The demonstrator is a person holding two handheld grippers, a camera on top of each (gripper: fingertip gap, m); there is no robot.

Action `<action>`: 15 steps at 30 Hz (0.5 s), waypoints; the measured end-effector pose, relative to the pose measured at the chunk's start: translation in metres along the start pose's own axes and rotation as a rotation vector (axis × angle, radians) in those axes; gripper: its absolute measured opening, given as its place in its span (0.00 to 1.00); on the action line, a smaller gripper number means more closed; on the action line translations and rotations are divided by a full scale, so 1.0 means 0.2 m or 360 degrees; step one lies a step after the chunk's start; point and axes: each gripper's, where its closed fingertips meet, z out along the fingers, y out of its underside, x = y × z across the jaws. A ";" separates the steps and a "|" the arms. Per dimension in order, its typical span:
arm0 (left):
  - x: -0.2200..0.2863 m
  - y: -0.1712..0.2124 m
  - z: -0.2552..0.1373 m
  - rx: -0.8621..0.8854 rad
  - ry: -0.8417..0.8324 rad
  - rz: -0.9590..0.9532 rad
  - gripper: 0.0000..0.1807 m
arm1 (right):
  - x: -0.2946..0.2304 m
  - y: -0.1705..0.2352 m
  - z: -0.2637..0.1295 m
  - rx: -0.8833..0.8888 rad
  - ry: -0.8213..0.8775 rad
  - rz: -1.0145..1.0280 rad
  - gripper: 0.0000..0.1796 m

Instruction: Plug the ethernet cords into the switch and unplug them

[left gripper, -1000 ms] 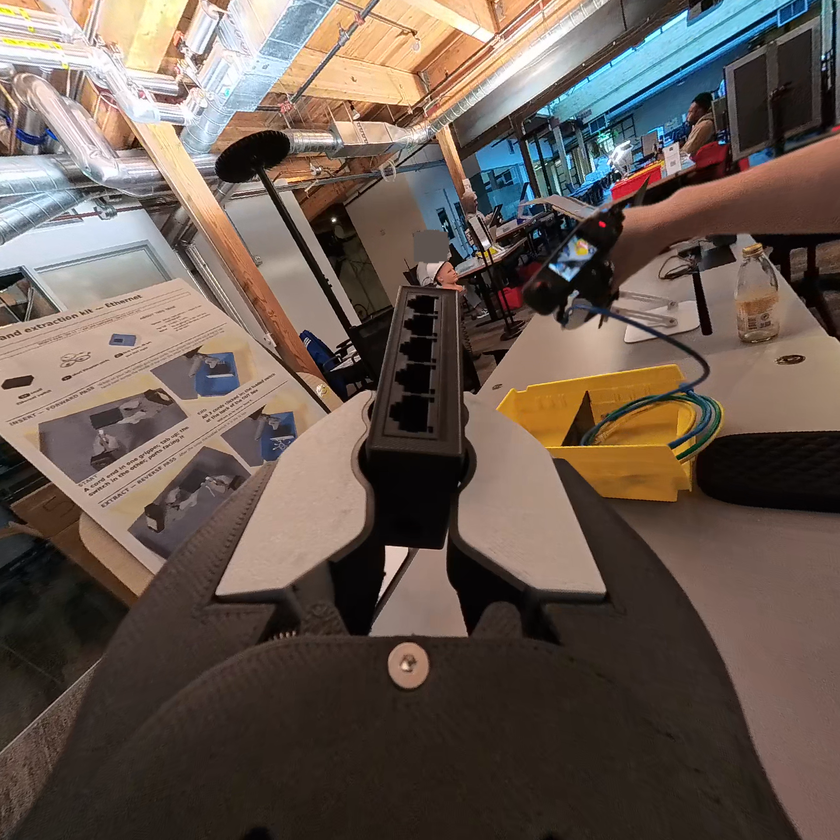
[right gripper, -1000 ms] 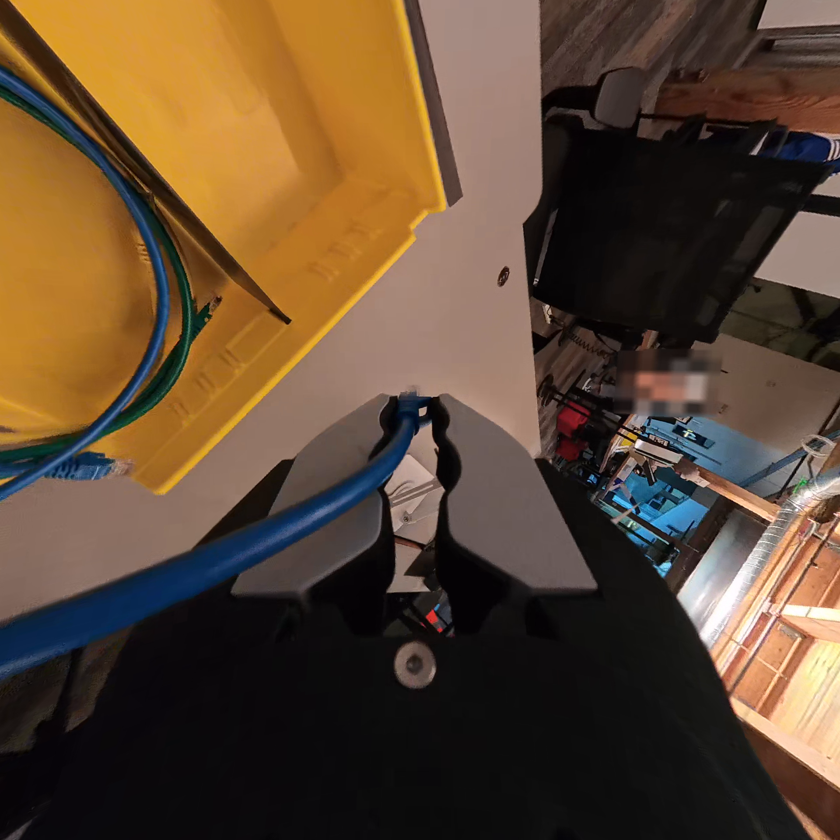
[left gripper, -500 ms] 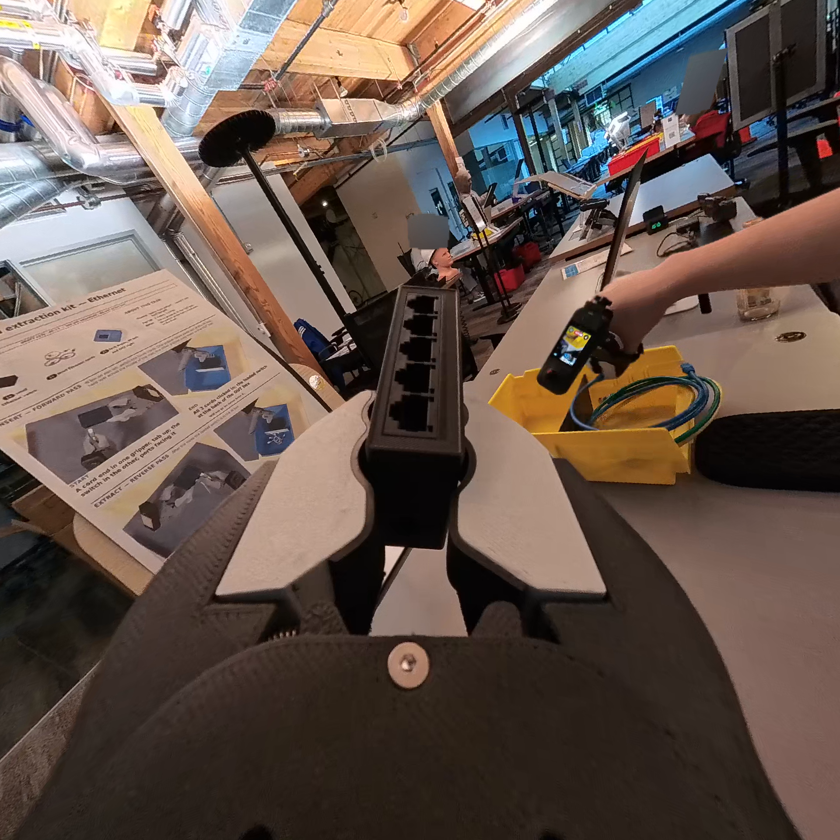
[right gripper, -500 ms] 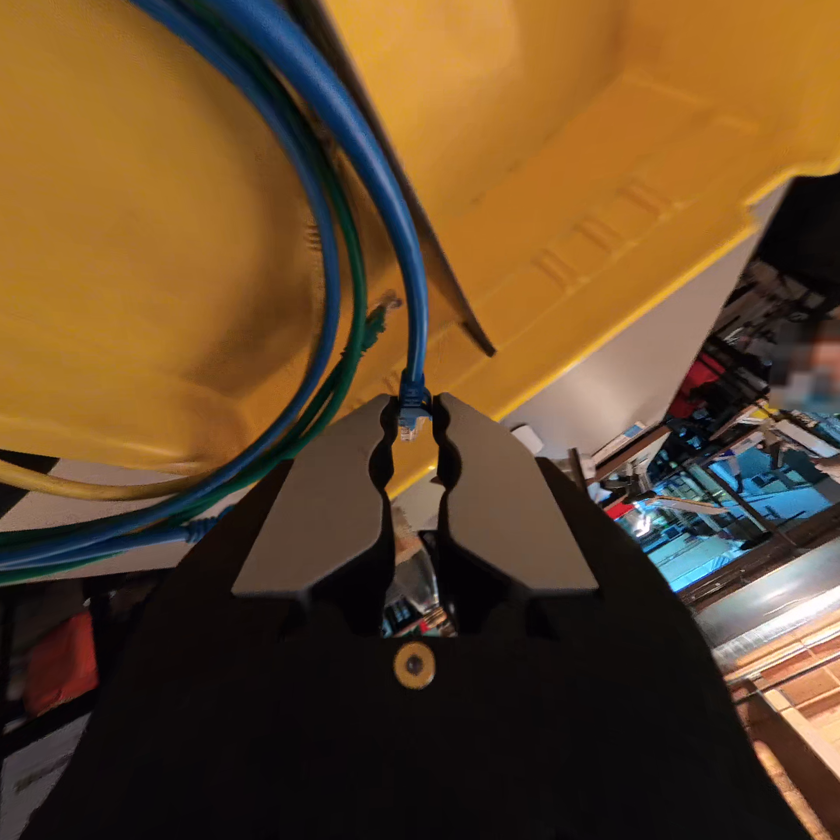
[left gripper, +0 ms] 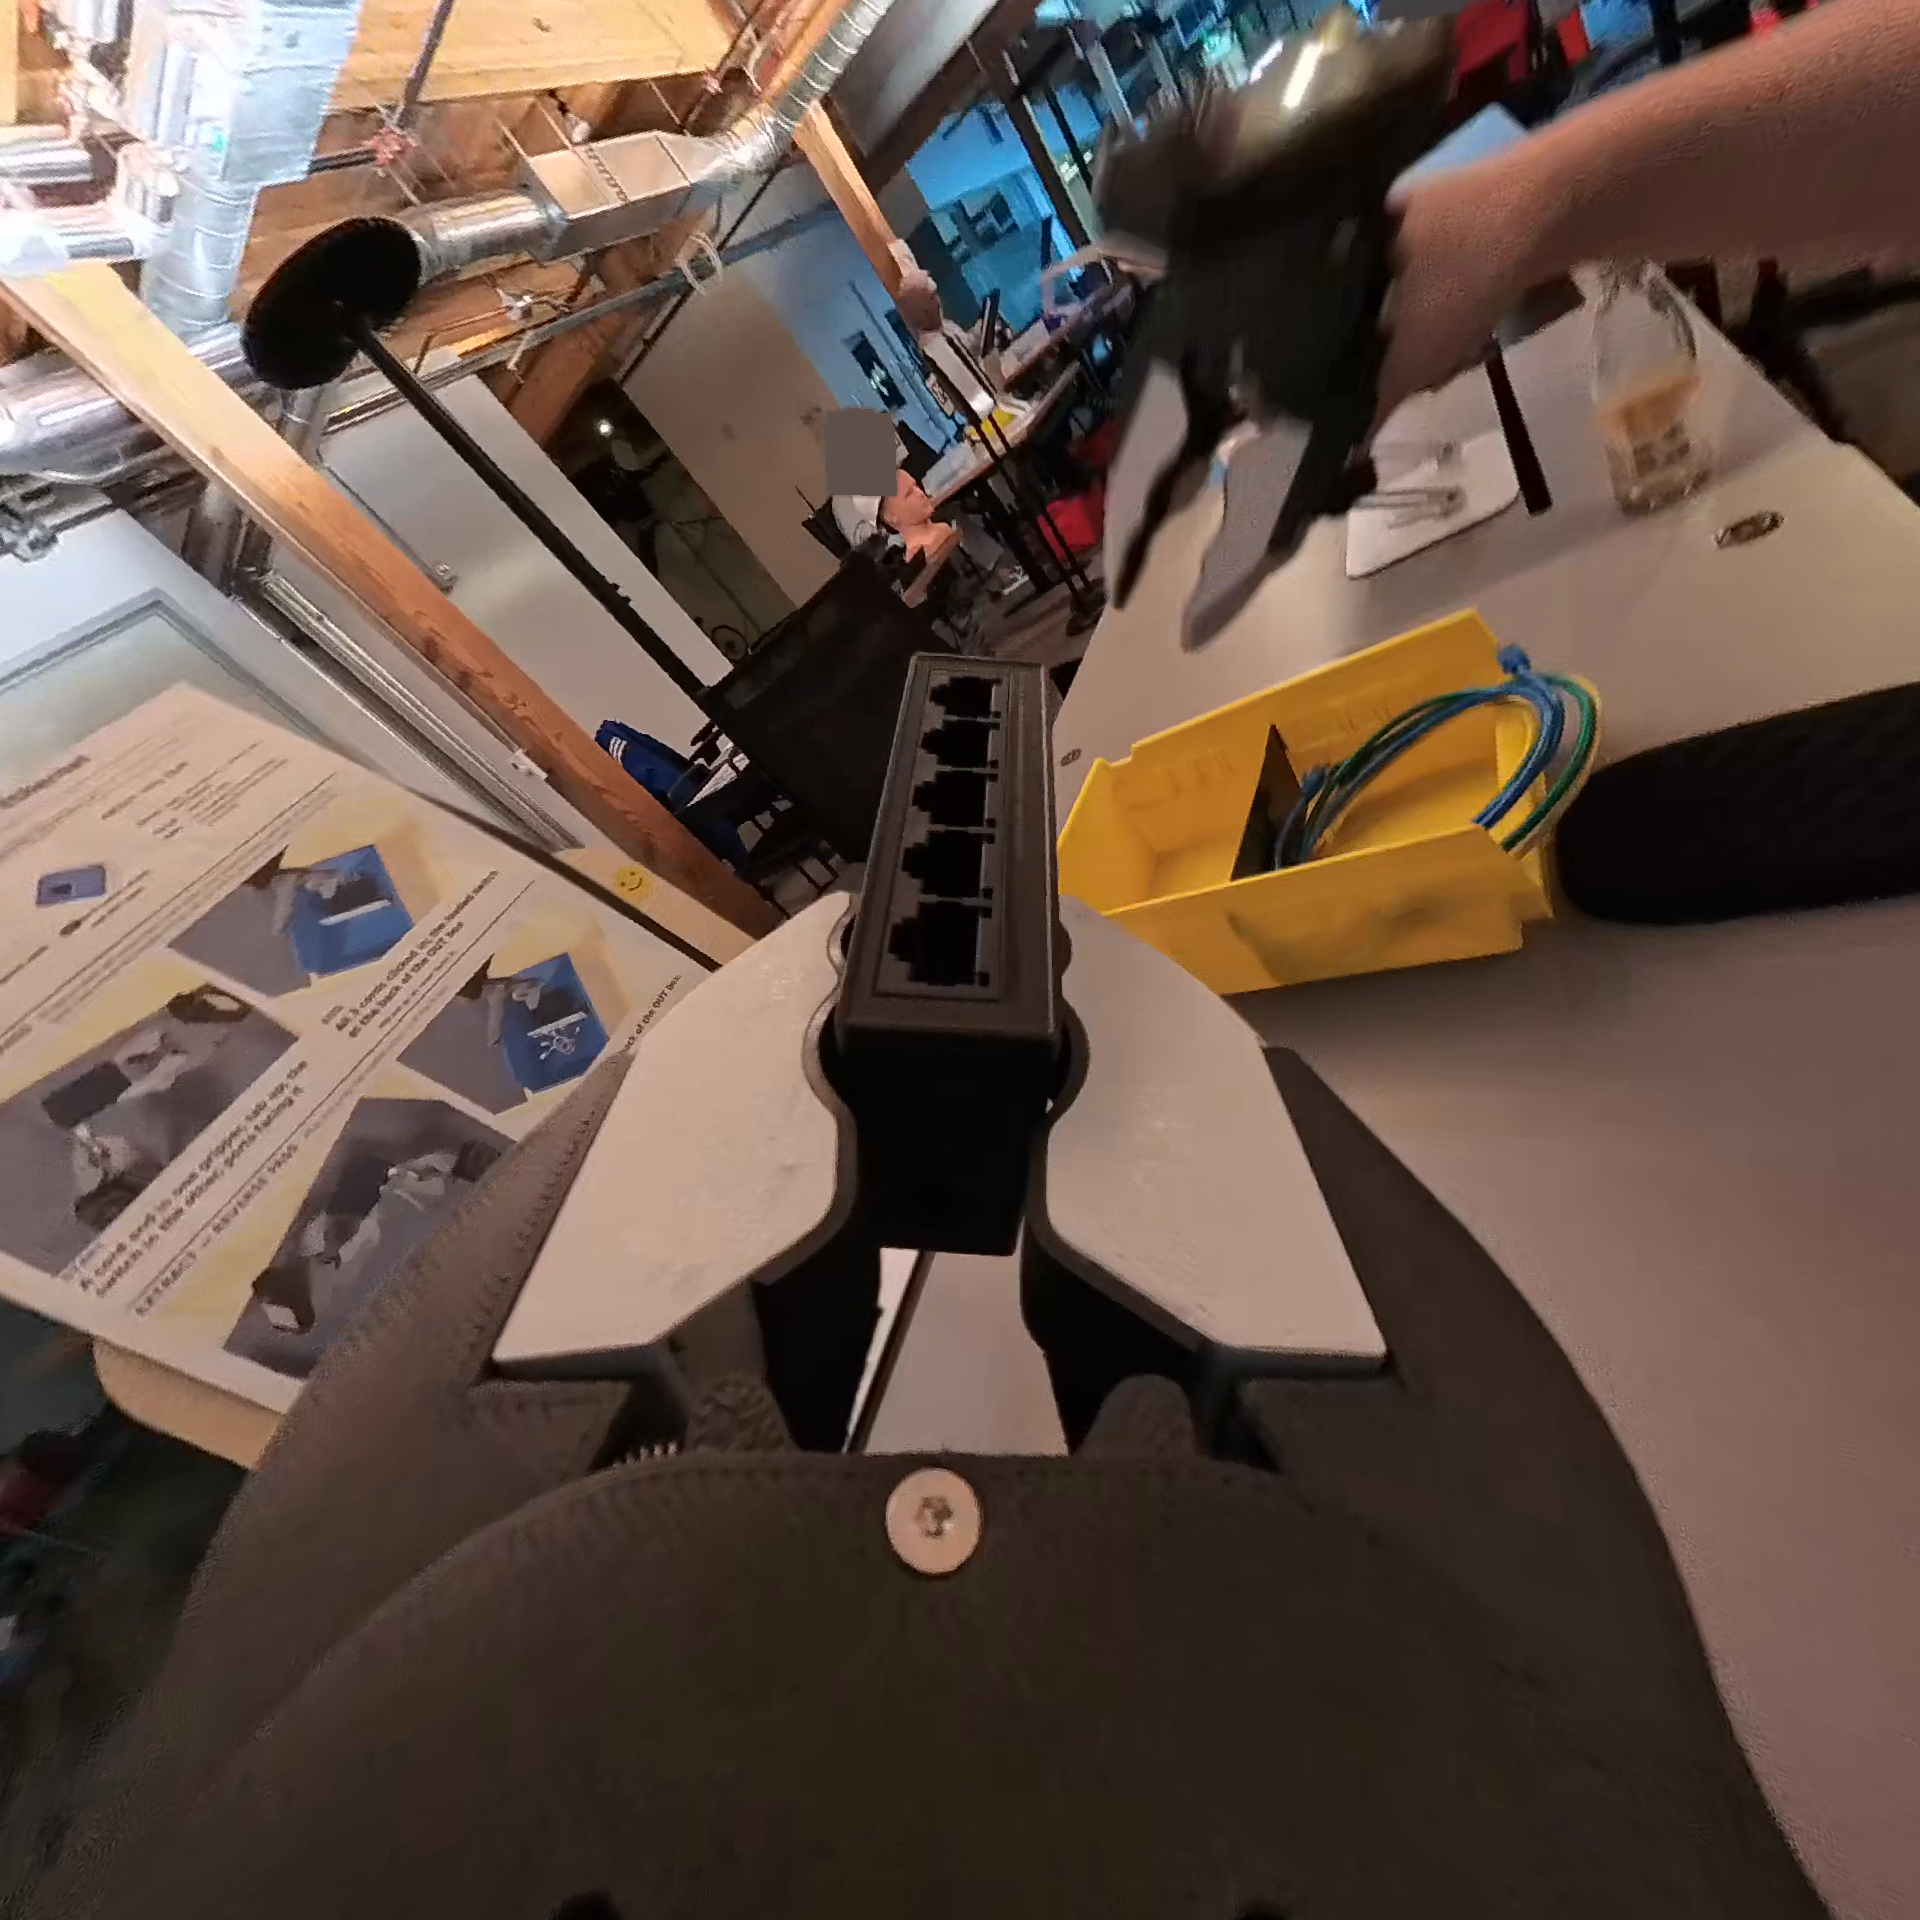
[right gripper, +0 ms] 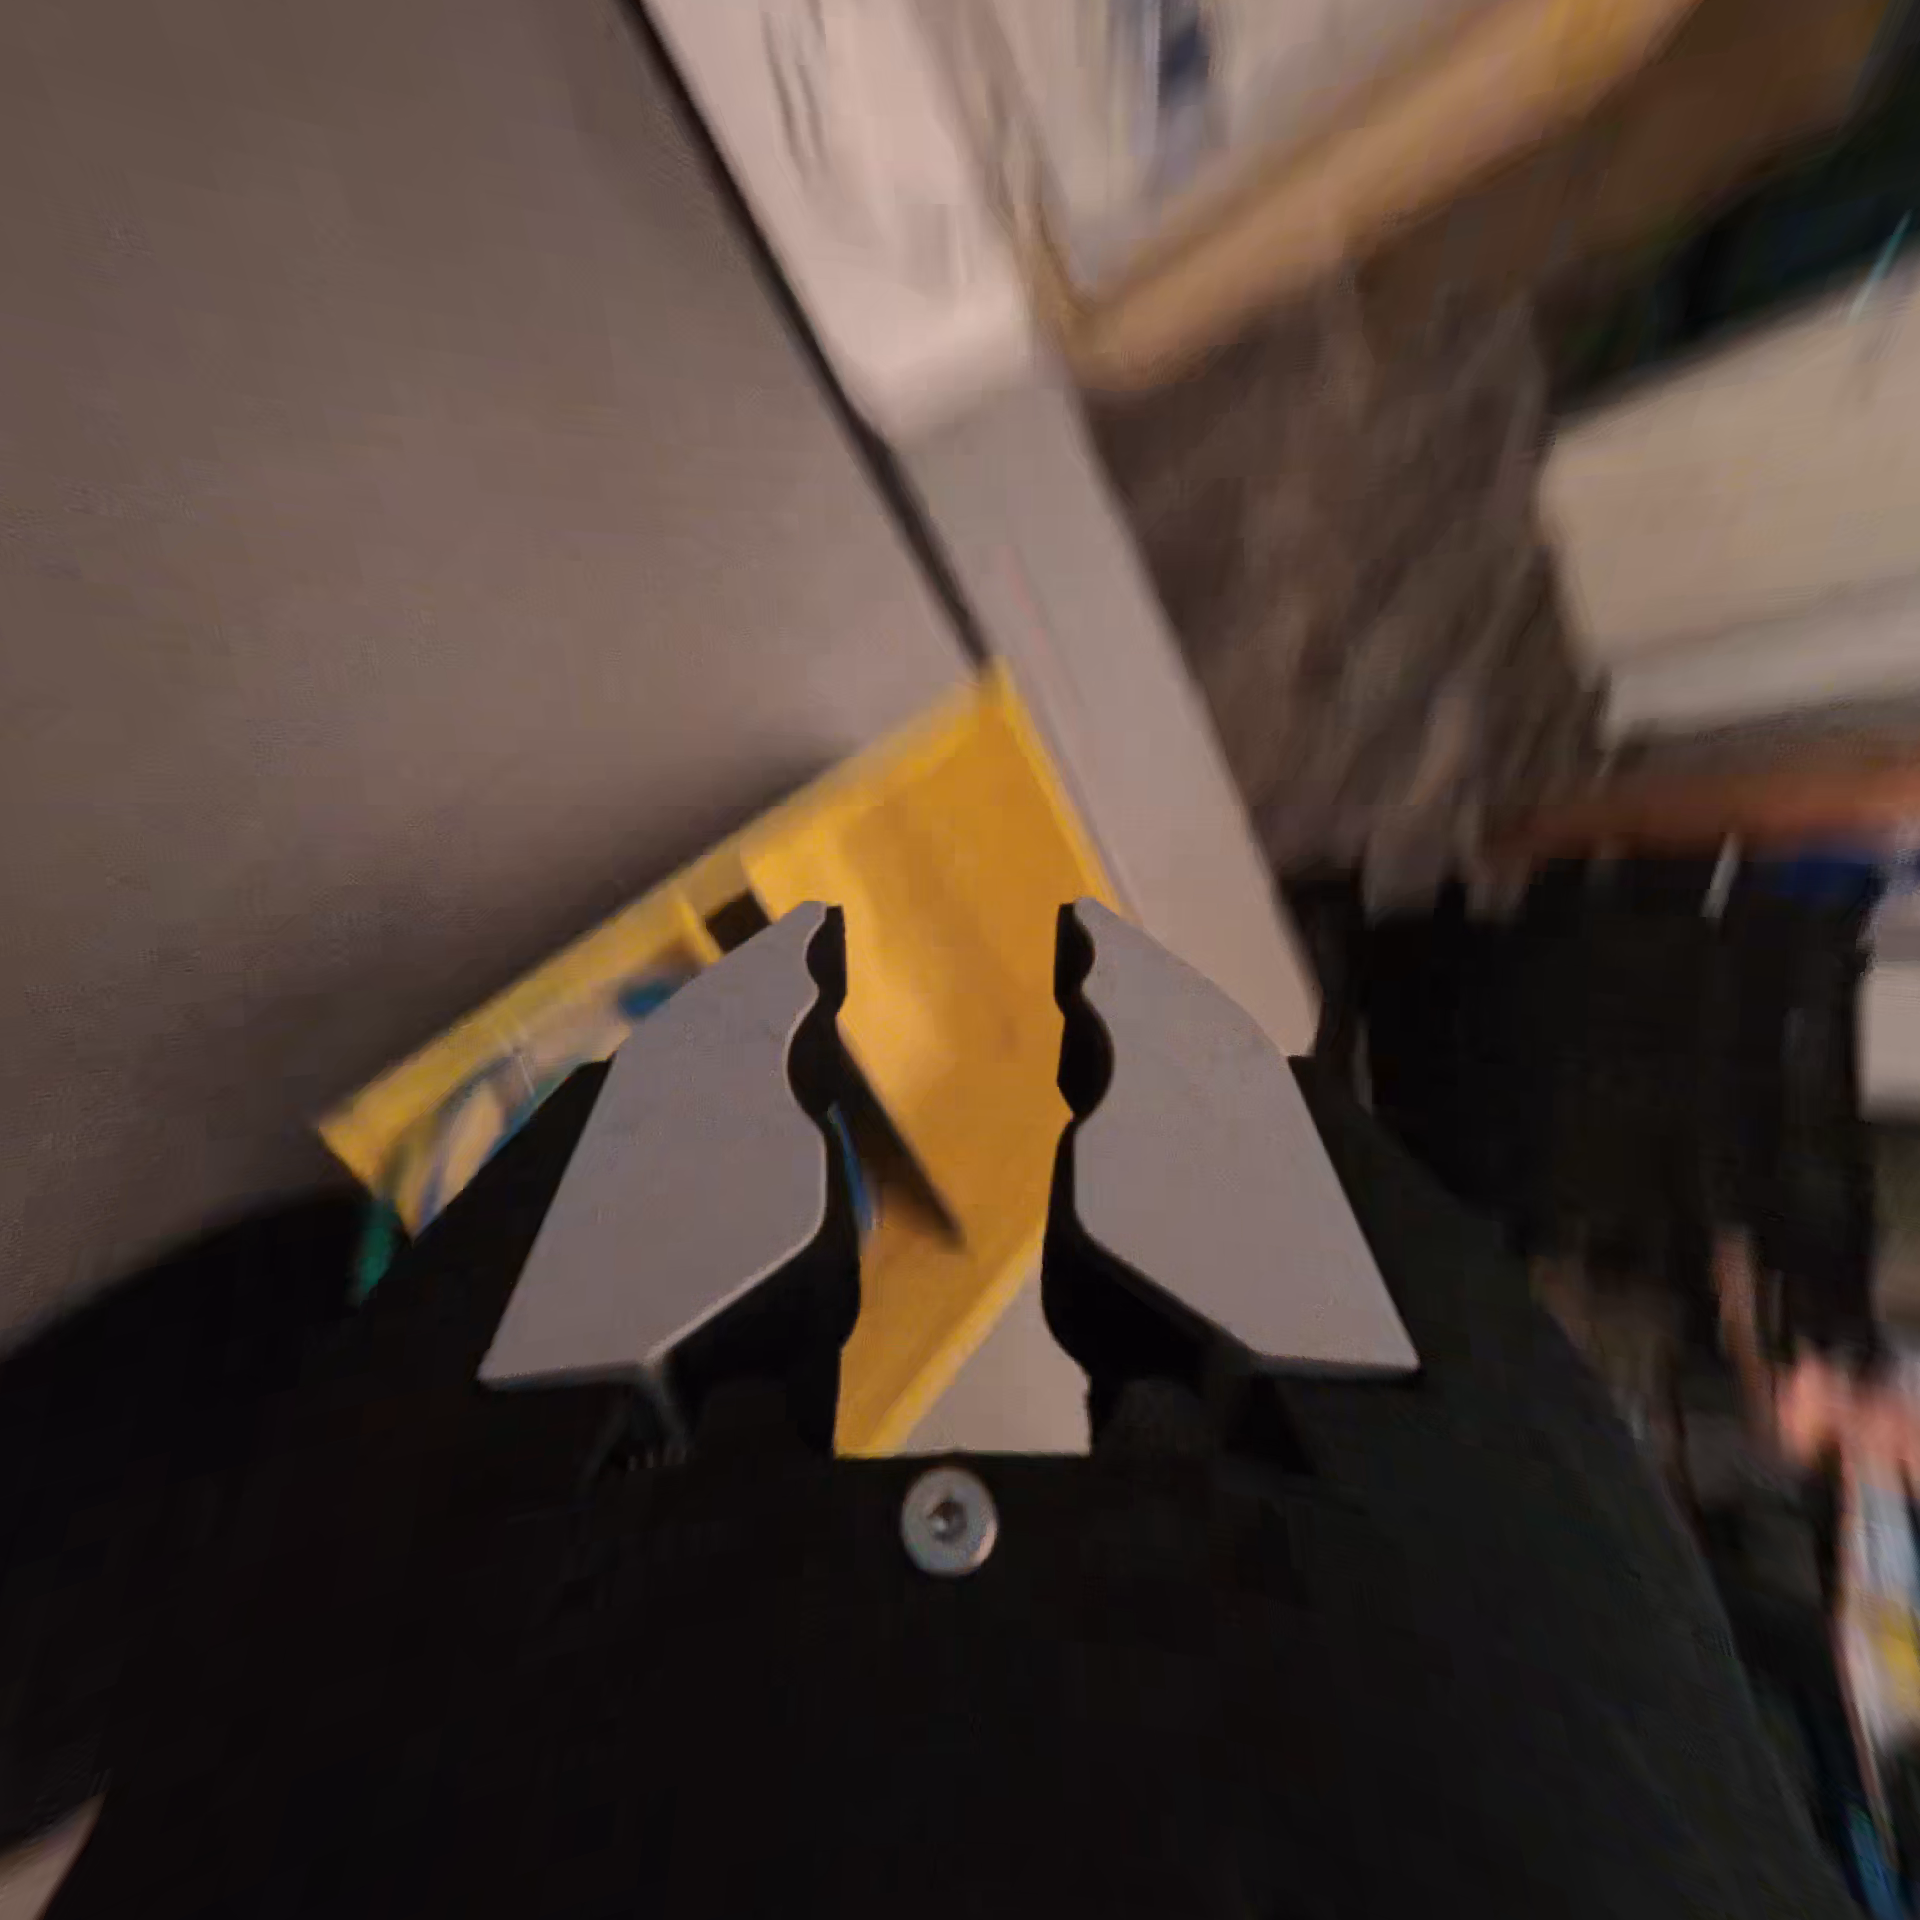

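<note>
Left wrist view shows one black rectangular plastic network switch clamped between the two grey fingers of the left gripper, standing upright beyond the fingertips. Its face carries five empty ports in a single column, turned toward the camera. Ahead and to the right of the fingers sits one yellow plastic bin with a dark divider, on the grey table; looped inside its far compartment lie ethernet cords in blue and green, with a yellow strand possibly among them, the exact count unclear. The right gripper, blurred and held by a person's hand, hangs above the bin with nothing between its spread fingers. In the right wrist view the right gripper has its jaws apart and empty, the bin blurred just past the tips. Left of the left fingers leans one printed instruction sheet. Far right stand one glass bottle and one black textured pad beside the bin.
</note>
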 end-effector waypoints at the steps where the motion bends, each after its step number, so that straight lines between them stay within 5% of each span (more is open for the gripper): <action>1: 0.03 0.01 0.03 -0.0021 0.0025 0.0028 0.16 | -0.06 -0.23 -0.11 0.0297 0.0016 -0.0079 0.22; 3: 0.09 0.02 0.08 -0.0057 0.0097 0.0082 0.16 | -0.26 -0.57 -0.33 0.0748 -0.0046 -0.0257 0.19; 5: 0.15 0.03 0.12 -0.0090 0.0149 0.0156 0.16 | -0.45 -0.74 -0.44 0.0876 -0.0097 -0.0452 0.20; 13: 0.29 0.01 0.20 -0.0130 0.0258 0.0319 0.16 | -0.63 -0.92 -0.34 0.0711 0.0027 -0.0863 0.25; 15: 0.30 0.00 0.22 -0.0119 0.0256 0.0318 0.16 | -0.66 -0.89 -0.29 0.0606 -0.0054 -0.0913 0.16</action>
